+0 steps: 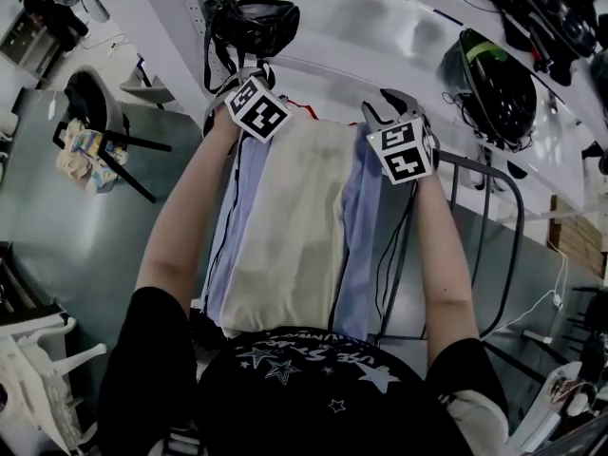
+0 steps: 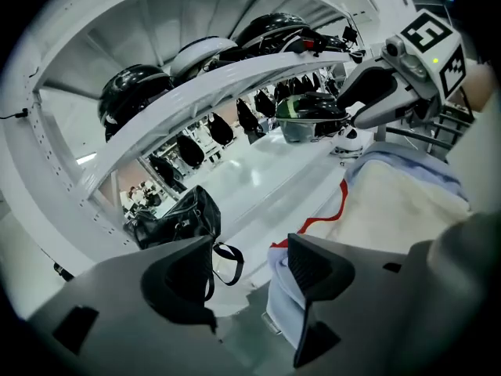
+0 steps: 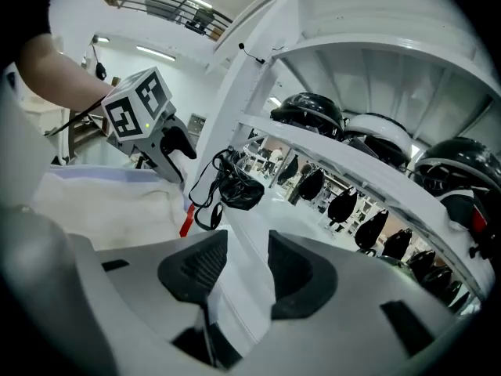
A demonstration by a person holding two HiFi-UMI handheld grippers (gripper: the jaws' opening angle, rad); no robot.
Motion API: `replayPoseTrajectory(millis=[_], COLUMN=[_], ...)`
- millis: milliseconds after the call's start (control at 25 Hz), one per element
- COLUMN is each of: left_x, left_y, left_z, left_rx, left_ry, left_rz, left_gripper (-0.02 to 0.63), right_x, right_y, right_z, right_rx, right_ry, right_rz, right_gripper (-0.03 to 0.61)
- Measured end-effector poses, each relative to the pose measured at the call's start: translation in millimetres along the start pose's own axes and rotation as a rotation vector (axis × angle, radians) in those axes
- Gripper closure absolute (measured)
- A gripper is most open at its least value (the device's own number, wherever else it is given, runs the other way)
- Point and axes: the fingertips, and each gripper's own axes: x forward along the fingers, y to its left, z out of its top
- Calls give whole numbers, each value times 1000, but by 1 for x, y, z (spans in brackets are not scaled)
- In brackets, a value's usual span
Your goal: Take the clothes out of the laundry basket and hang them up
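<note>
Head view: a cream fabric garment [image 1: 294, 236] over pale-blue shirts [image 1: 359, 245] hangs at the dark metal rack [image 1: 508, 207]. The left hand-held gripper [image 2: 250, 269] and right hand-held gripper [image 3: 246, 265] both gape, gripping nothing. Unheld, the clothes may slide off.

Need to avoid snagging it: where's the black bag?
Head view, upper left: the black bag sits on the white shelf, just beyond the left hand-held gripper.
</note>
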Motion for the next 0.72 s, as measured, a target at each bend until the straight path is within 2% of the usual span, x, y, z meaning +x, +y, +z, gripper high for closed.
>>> replayPoseTrajectory(millis=[320,480,720], left_x=[-54,-89,-158], left_y=[2,-1,-8], left_z=[10,7,-7], left_rx=[-65,-95,-154], left_ry=[-102,-152,-265], left_rz=[55,56,99], left_gripper=[310,312,402], right_x=[-38,-67,-114], right_y=[5,14,38], right_z=[33,50,69], right_rx=[12,28,33], right_ry=[-66,-103,-155], right_rz=[-41,-66,-107], right_gripper=[408,411,414])
